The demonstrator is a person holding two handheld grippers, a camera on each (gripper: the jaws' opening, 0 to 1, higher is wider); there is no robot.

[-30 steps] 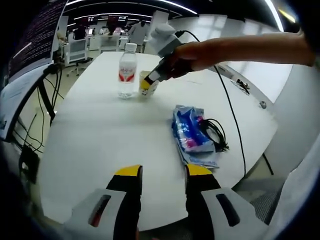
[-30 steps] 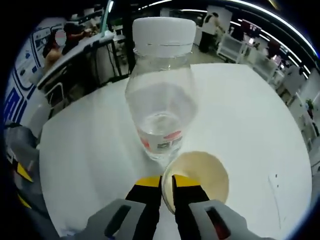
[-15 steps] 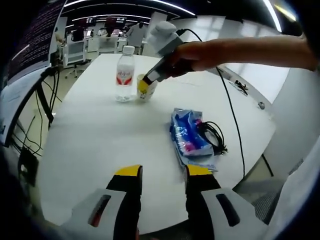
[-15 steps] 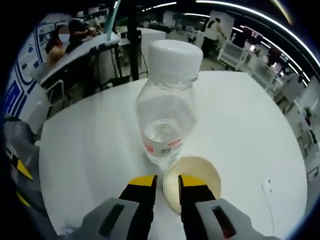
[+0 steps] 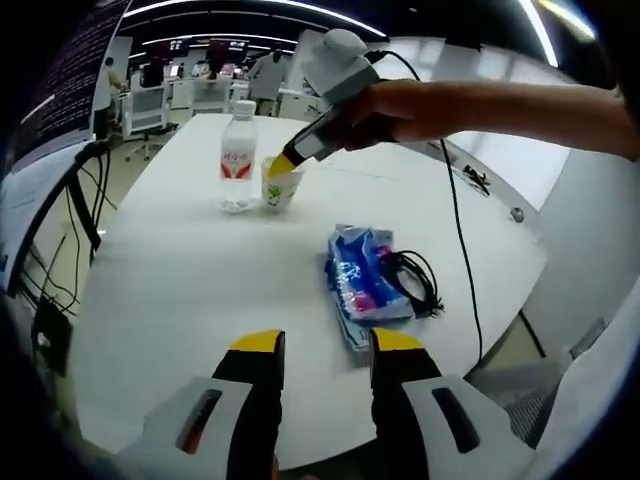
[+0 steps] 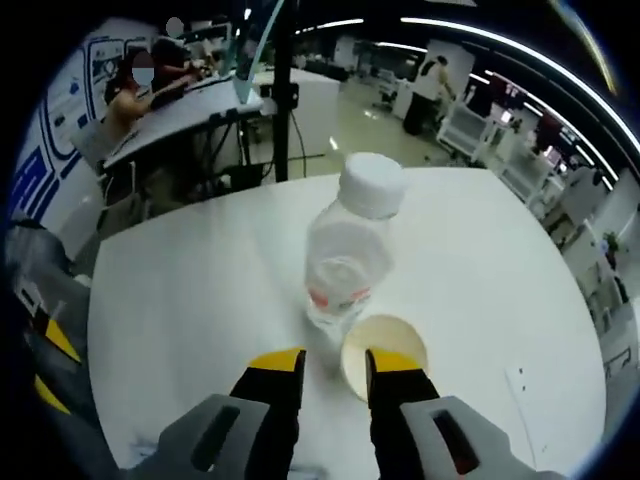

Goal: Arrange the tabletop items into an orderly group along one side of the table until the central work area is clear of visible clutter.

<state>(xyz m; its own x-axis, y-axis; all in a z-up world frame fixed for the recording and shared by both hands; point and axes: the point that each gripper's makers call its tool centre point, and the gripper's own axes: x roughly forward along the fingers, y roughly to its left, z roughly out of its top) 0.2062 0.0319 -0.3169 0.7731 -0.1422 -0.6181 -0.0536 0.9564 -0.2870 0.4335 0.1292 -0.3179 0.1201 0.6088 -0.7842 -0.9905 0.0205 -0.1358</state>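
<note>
Two jaws of the right gripper (image 6: 334, 368) stand apart, empty, above the paper cup (image 6: 384, 352) beside the water bottle (image 6: 350, 256); left gripper (image 5: 324, 360) hovers open, nothing held.

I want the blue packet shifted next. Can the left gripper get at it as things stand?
Probably yes. The left gripper is open and holds nothing, and the blue packet lies just ahead with bare table between. The black cable rests against its far side.
</note>
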